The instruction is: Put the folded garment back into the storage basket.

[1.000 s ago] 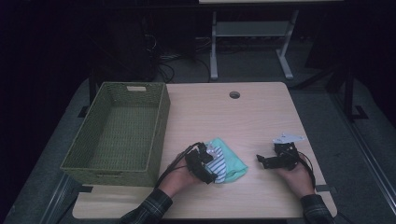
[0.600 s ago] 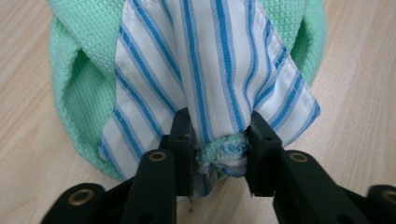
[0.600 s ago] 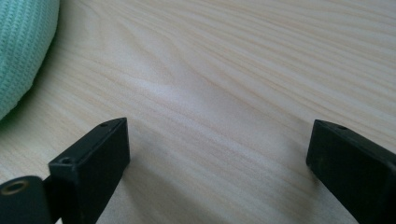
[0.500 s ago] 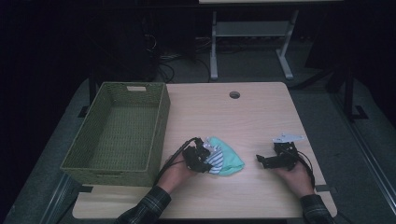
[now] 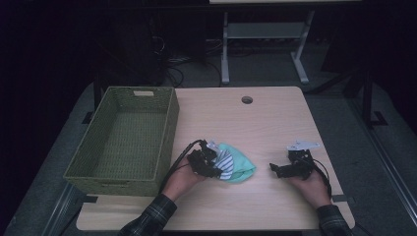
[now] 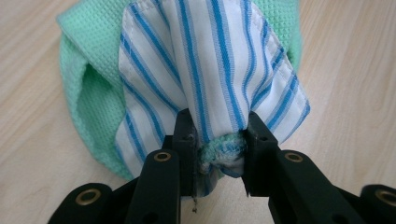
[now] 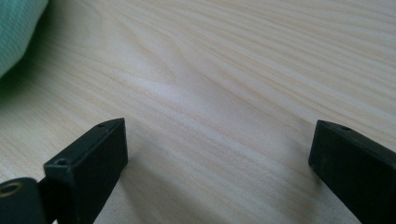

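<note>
So the left gripper has clamped down on a bunched fold of the cloth bundle. Its jaws have just been closing, and in the left gripper view you can see the fabric squeezed tight between the pads. My take on doing this bit well: lift slow and straight so the pinch doesn't slip off that little wad, since only a small knot of cloth is actually caught. Then carry it left over the rim of the green wicker basket, which sits empty just beside it on the worktop, and drop it once it's well inside. The right gripper rests well apart on the right with its jaws spread wide and nothing between them, so it could steady the trailing side if the bundle starts to unroll. The bundle itself sits near the front middle of the worktop. It looks like two layers: a white cloth with blue stripes and stitched hems, wrapped over a mint green waffle-textured cloth that pokes out around it. Soft, floppy stuff, so I'd expect it to sag when lifted.
</note>
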